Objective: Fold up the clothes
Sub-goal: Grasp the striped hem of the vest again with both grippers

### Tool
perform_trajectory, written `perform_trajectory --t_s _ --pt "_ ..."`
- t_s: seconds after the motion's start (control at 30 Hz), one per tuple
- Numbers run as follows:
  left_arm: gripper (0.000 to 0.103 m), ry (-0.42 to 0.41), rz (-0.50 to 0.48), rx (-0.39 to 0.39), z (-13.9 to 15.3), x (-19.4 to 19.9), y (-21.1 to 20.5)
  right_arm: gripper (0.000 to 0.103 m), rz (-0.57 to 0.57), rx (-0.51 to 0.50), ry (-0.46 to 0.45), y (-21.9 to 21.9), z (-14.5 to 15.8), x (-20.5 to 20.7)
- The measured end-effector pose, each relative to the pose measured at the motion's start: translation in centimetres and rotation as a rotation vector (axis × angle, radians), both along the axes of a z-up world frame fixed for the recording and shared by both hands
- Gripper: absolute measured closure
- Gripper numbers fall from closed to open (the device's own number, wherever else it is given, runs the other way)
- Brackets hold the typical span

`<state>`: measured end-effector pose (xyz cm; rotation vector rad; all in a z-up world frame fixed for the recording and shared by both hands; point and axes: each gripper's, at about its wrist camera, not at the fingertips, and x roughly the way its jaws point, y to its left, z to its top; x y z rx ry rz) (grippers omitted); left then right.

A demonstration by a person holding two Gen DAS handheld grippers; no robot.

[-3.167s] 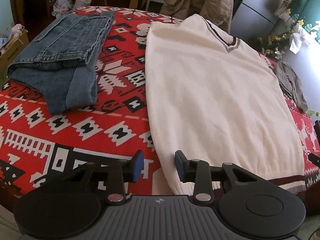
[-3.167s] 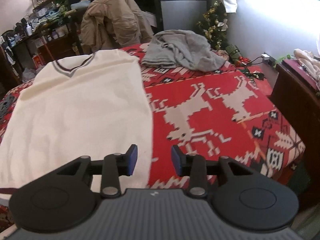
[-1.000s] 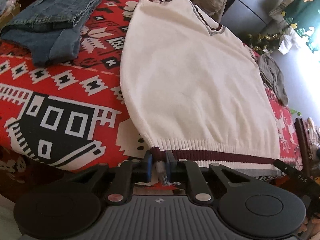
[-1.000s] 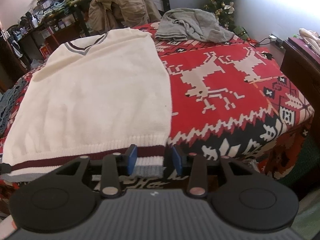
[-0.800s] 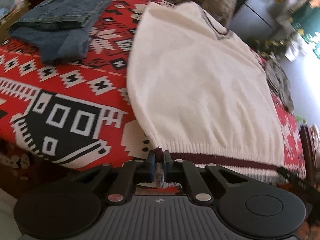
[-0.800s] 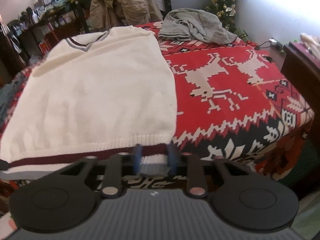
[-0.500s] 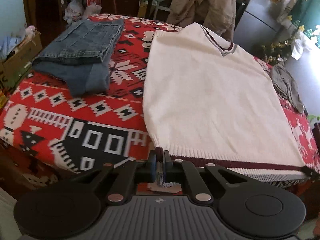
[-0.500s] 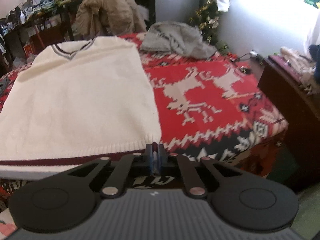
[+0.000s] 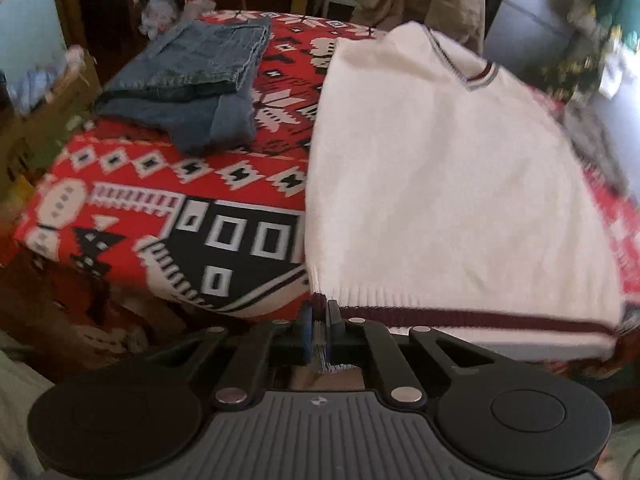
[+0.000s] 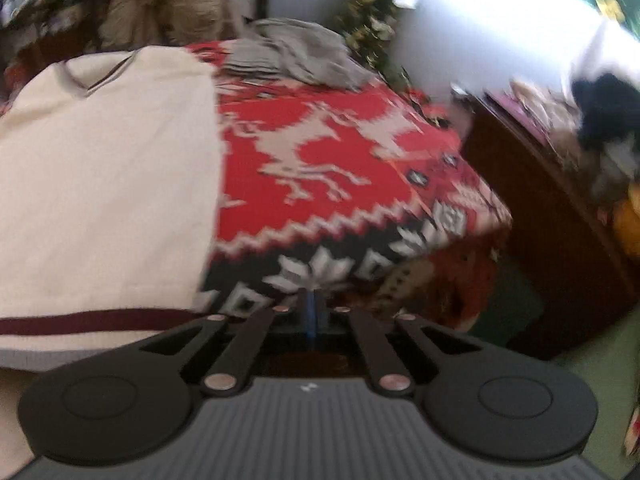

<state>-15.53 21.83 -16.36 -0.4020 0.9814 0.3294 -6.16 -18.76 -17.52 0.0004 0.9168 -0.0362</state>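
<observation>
A cream knit sweater vest (image 9: 440, 180) with a maroon stripe along its hem lies flat on the red patterned blanket (image 9: 140, 168). My left gripper (image 9: 318, 314) is shut on the hem's left corner, and the cloth bunches between its blue pads at the bed's near edge. In the right wrist view the sweater (image 10: 100, 180) ends left of my right gripper (image 10: 311, 308). That gripper's jaws are pressed together past the blanket's (image 10: 320, 168) edge, and no cloth shows between them. Both views are blurred.
Folded blue jeans (image 9: 200, 80) lie at the blanket's far left. A crumpled grey garment (image 10: 296, 56) sits at the far right corner, and a tan jacket (image 10: 168, 4) hangs behind the bed. Dark wooden furniture (image 10: 560, 220) stands close on the right.
Both grippers went from open to shut at the hem's corners. The left has raised its corner a little. The right view has swung rightward, and the sweater's corner now sits left of its tips.
</observation>
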Motion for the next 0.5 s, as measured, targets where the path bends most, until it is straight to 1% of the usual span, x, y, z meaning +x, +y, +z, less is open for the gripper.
perform_trajectory --t_s 0.1,0.13,0.17,0.2,0.23,0.27,0.3,0.33,0.4,0.43,0.47,0.5 --pt "0.096 0.006 0.001 -0.060 -0.8 0.5 0.4 0.103 -0.005 0.135 -0.003 -1.8 0.3 0.0" --pt "0.095 0.013 0.000 -0.083 -1.1 0.7 0.5 0.102 0.010 0.151 -0.011 -1.8 0.5 -0.1" --pt "0.095 0.018 0.004 -0.093 -1.3 0.6 0.6 0.095 0.038 0.147 -0.023 -1.5 0.7 -0.2" --pt "0.091 0.014 0.010 -0.094 -1.4 0.5 0.7 0.093 0.066 0.144 -0.031 -1.1 0.9 -0.3" --pt "0.087 0.007 0.016 -0.092 -1.5 0.4 0.8 0.083 0.095 0.141 -0.034 -0.7 1.0 -0.3" --pt "0.086 -0.005 0.017 -0.094 -1.4 0.2 1.0 0.072 0.117 0.137 -0.036 -0.4 1.1 -0.3" --pt "0.080 -0.019 0.012 -0.094 -1.2 -0.1 1.0 0.070 0.134 0.132 -0.038 0.0 1.2 -0.4" --pt "0.069 -0.033 0.007 -0.093 -0.9 -0.5 1.1 0.069 0.146 0.127 -0.043 0.2 1.3 -0.4" --pt "0.056 -0.054 -0.007 -0.085 -0.5 -0.9 1.3 0.061 0.163 0.118 -0.058 0.5 1.6 -0.4" --pt "0.053 -0.067 -0.013 -0.084 -0.3 -1.2 1.5 0.049 0.171 0.113 -0.066 0.7 1.7 -0.4" --pt "0.051 -0.081 -0.018 -0.083 -0.2 -1.5 1.6 0.033 0.179 0.108 -0.074 0.8 1.8 -0.4" --pt "0.047 -0.098 -0.023 -0.084 0.0 -1.7 1.7 0.026 0.187 0.103 -0.081 0.9 2.0 -0.5"
